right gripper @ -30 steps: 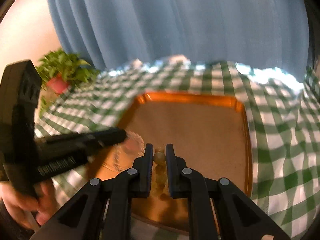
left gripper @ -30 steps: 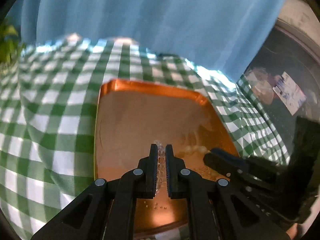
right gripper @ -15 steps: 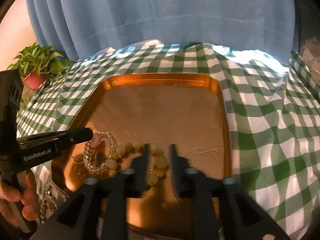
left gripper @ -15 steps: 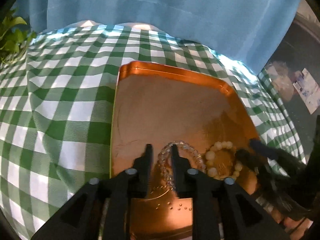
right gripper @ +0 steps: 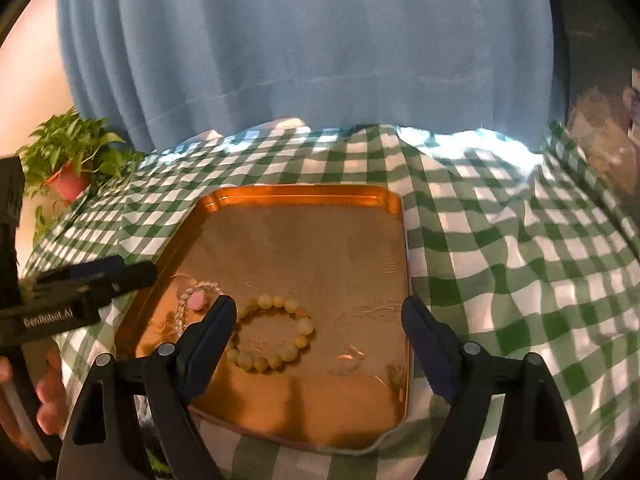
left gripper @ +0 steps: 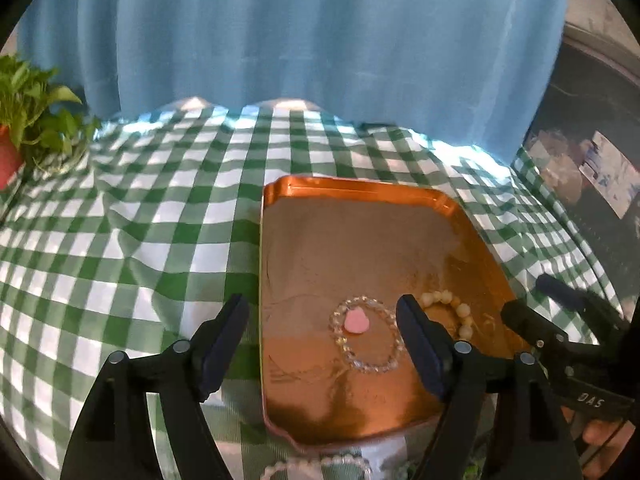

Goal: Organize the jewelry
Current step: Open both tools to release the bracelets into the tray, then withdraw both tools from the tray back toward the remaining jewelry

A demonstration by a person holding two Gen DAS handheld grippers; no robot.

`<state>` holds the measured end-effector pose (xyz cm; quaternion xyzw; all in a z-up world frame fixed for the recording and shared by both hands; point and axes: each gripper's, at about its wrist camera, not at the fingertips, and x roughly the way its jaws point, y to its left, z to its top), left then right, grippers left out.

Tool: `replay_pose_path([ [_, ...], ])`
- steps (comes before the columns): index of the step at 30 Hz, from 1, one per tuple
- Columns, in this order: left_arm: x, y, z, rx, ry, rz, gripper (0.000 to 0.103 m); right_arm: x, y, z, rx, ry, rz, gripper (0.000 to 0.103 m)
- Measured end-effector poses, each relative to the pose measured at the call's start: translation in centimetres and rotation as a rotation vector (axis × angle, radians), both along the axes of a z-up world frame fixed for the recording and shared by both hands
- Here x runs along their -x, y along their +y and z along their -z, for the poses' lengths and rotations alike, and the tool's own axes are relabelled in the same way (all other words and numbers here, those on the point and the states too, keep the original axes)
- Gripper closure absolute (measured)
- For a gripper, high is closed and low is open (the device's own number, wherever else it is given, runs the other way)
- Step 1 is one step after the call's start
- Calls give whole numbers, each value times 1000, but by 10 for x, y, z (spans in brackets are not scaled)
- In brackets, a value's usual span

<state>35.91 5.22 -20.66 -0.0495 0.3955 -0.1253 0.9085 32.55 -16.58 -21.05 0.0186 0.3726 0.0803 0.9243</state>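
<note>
A copper tray (left gripper: 360, 190) lies on a green-checked cloth; it also shows in the right wrist view (right gripper: 304, 191). In it lie a clear-bead bracelet (left gripper: 394, 360) with a pink charm (left gripper: 355, 322) and a cream-bead bracelet (right gripper: 304, 326), side by side. My left gripper (left gripper: 324, 322) is open and empty, raised above the clear bracelet. My right gripper (right gripper: 318, 322) is open and empty, raised above the cream bracelet. A white bead strand (left gripper: 320, 464) lies on the cloth just in front of the tray.
A potted plant (right gripper: 72, 160) stands at the far left of the table. A blue curtain (left gripper: 300, 40) hangs behind. Dark shelving with clutter (left gripper: 592, 160) is at the right. The other gripper shows at each view's edge, the right one in the left wrist view (left gripper: 568, 340).
Both grippers opened wide, let go of their bracelets onto the tray and pulled back and up. The two bracelets now lie flat in the tray.
</note>
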Motion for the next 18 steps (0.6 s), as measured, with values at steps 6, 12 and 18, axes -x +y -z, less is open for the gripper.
replay_pose_path([
  [6,41,-12,-22,-28,-8,33,11,42,5,-37,10,-188,1,20],
  [12,94,-1,-44,44,-1,2,11,76,4,-67,-17,-158,12,19],
  [18,156,7,-60,4,-63,-29,11,127,-8,-67,-110,-58,15,13],
])
